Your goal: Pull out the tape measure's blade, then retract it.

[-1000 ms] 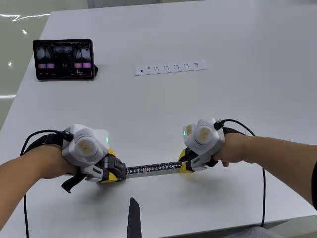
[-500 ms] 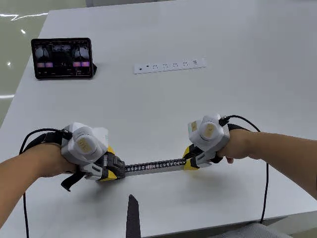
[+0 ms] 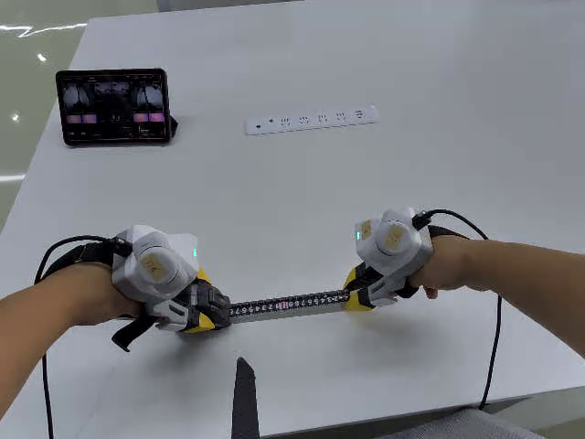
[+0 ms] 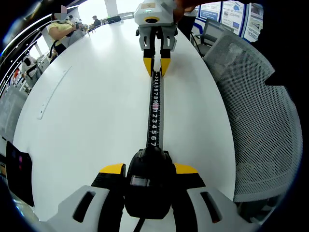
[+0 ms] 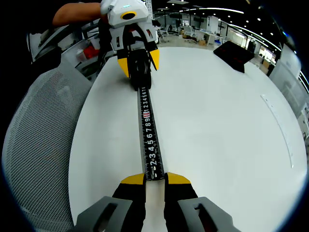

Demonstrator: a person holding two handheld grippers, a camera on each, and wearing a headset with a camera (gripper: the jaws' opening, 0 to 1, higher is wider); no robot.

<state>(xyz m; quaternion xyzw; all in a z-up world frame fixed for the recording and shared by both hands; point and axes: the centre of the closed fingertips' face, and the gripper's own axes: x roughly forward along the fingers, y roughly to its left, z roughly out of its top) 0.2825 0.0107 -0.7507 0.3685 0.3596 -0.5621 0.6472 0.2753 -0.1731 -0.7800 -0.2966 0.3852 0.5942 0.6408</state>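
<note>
Closest to the person, near the front edge of the white table (image 3: 302, 210), the left gripper (image 3: 208, 311) has its yellow-tipped jaws closed around the black case of the tape measure (image 4: 148, 186), clamping it from both sides. From the case's mouth the blade (image 3: 288, 305) runs out straight, numbers facing up, low along the tabletop; whether it touches the surface cannot be told. It reaches across to the right gripper (image 3: 355, 299), whose jaws are pinched almost together on the blade's free end, the tip sitting just between the yellow ends in that gripper's own view. The two grippers face each other along the blade, well apart. Farther back, near the middle of the table, lies a white power strip (image 3: 313, 120). Off to its left, toward the table's left edge, a tablet (image 3: 115, 107) stands propped with its screen lit.
</note>
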